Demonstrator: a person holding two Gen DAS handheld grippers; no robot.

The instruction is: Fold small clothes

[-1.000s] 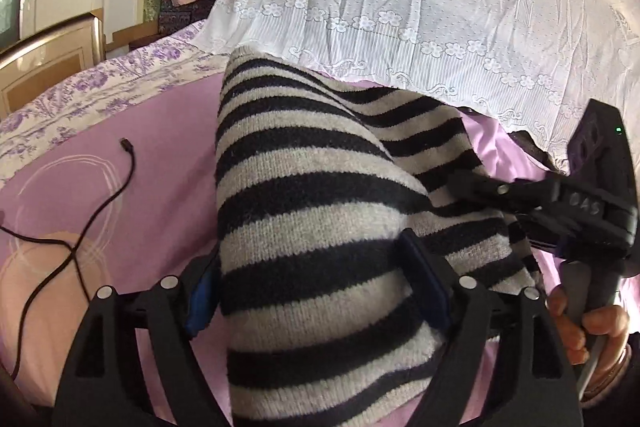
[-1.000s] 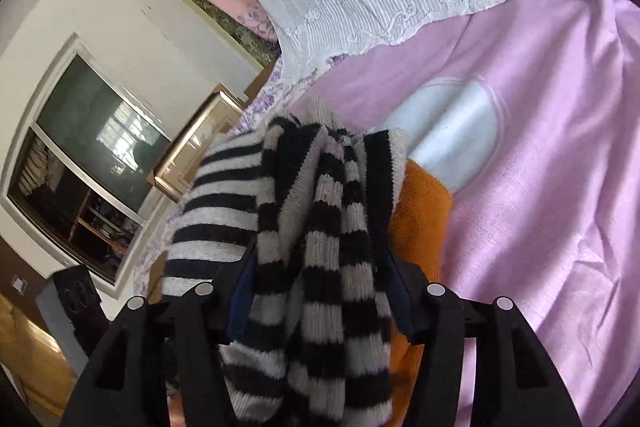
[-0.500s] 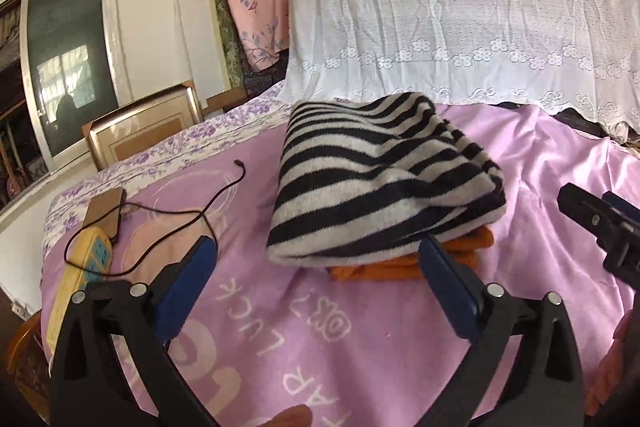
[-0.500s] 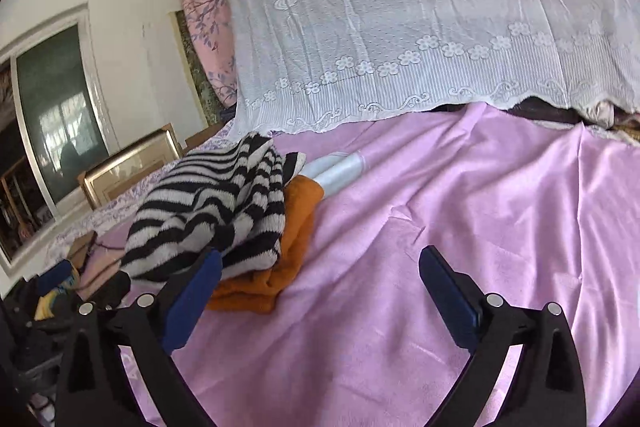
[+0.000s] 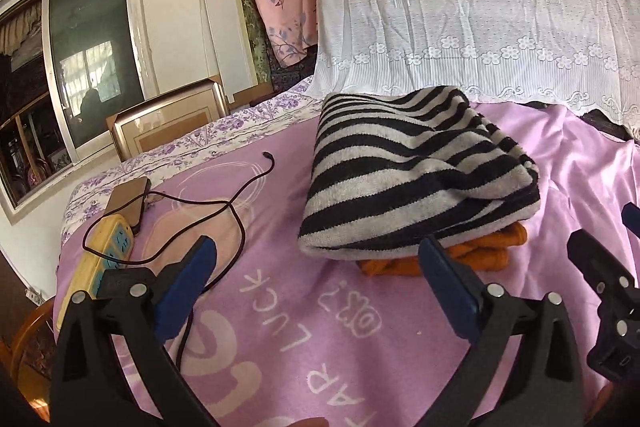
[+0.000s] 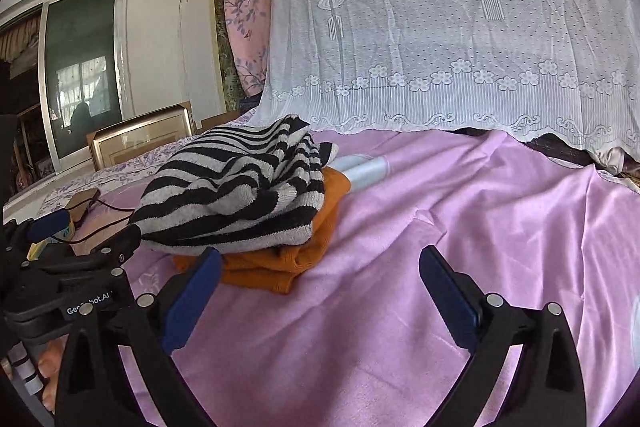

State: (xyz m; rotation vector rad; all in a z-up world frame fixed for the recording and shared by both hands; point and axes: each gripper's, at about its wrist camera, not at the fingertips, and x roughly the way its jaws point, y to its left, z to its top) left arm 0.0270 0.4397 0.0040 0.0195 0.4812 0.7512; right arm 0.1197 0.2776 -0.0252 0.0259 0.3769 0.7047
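Note:
A folded black-and-grey striped sweater lies on top of a folded orange garment on the pink bedspread. My left gripper stands open just in front of the pile, nothing between its blue pads. Open as well, my right gripper hovers over bare bedspread to the right of the pile and holds nothing. Each gripper shows at the edge of the other's view.
A black cable, a yellow power strip and a brown phone-like slab lie left of the pile. White lace cloth hangs behind the bed. A framed panel and a window stand at the left.
Both grippers let go of the striped sweater, opened wide and drew back from it. The sweater now rests folded on the orange garment.

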